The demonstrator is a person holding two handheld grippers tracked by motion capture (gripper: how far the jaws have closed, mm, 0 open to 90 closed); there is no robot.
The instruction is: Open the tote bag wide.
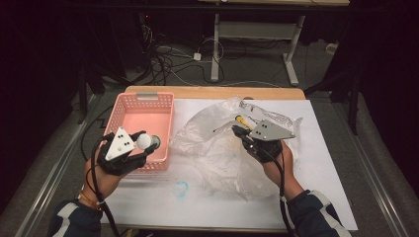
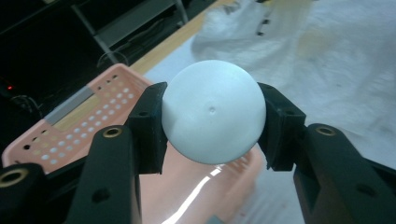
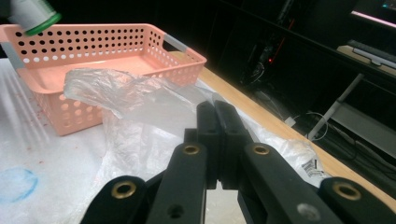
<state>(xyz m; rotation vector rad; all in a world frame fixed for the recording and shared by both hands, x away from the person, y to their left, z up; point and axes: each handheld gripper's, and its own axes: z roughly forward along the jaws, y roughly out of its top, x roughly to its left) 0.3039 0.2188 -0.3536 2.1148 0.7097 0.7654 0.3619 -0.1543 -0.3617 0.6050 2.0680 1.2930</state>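
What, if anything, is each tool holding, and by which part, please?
Left tool: white bulb, clamped across its round globe. Right tool: shut on the clear plastic bag, pinching its edge.

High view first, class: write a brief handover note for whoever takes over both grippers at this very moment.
Left gripper: shut on the bulb, over the basket's near right corner.
Right gripper: shut, pinching the bag on the table's middle.
Basket: pink, at the table's left, nothing seen inside.
Done: bulb looks to be out of the bag.
Left: probably lower the bulb into the basket and release; something yellow sits at the bag.

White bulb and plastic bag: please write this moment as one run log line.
left gripper: holds white bulb over pink basket | right gripper: pinches plastic bag
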